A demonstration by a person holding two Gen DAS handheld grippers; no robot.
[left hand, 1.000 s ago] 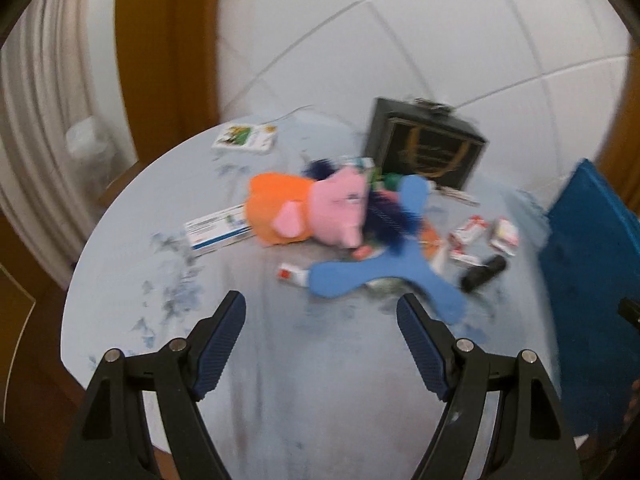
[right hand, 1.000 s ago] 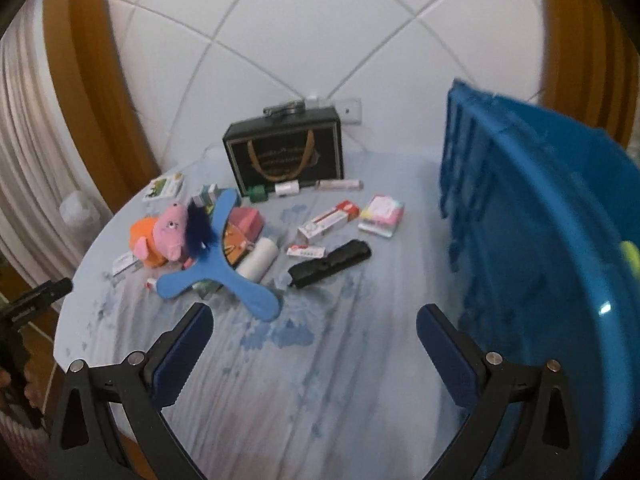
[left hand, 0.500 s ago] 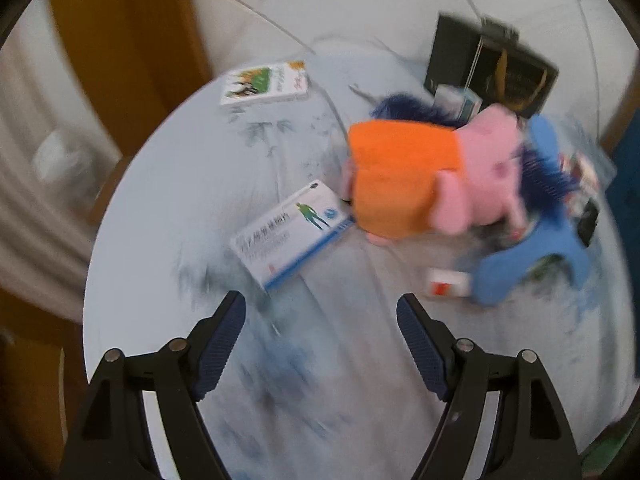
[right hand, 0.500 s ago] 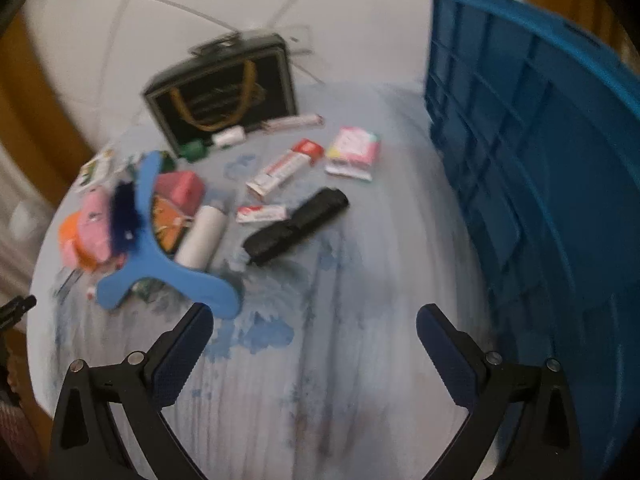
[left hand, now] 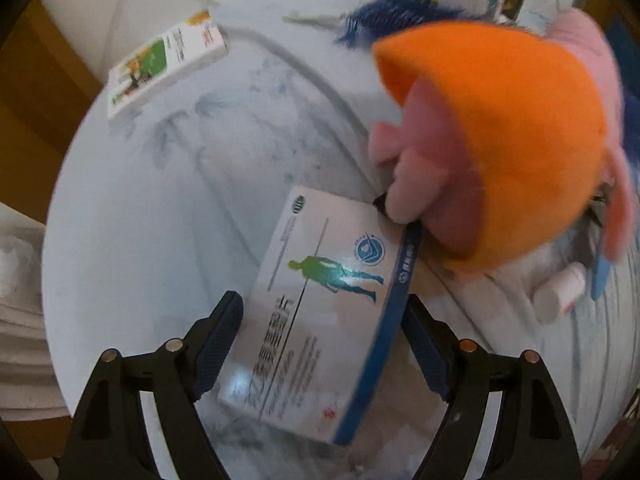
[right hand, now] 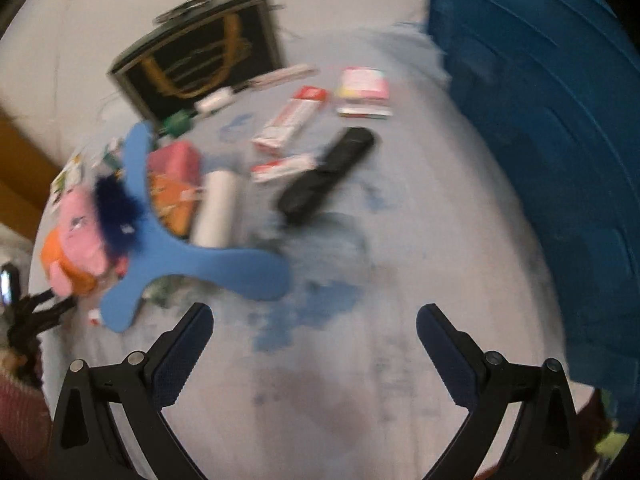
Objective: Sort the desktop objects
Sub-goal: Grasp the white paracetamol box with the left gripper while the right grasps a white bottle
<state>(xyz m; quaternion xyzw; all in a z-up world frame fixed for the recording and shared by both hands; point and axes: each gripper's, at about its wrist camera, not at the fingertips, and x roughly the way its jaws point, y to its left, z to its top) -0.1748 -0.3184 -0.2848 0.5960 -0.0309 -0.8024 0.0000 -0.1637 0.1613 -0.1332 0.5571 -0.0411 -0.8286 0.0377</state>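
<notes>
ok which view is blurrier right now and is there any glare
The right wrist view is the blurrier: the black case and red-and-white boxes smear, while the right gripper stays sharp. The left wrist view is mostly clearer, soft on the plush toy, with a glare spot on the medicine box between the opening fingers of the left gripper. Both bend straight lines near the edges.

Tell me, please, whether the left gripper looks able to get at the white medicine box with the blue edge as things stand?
Probably yes: the left gripper is opening, its fingers either side of the medicine box, nothing lying on top. The plush toy crowds only the far corner.
</notes>
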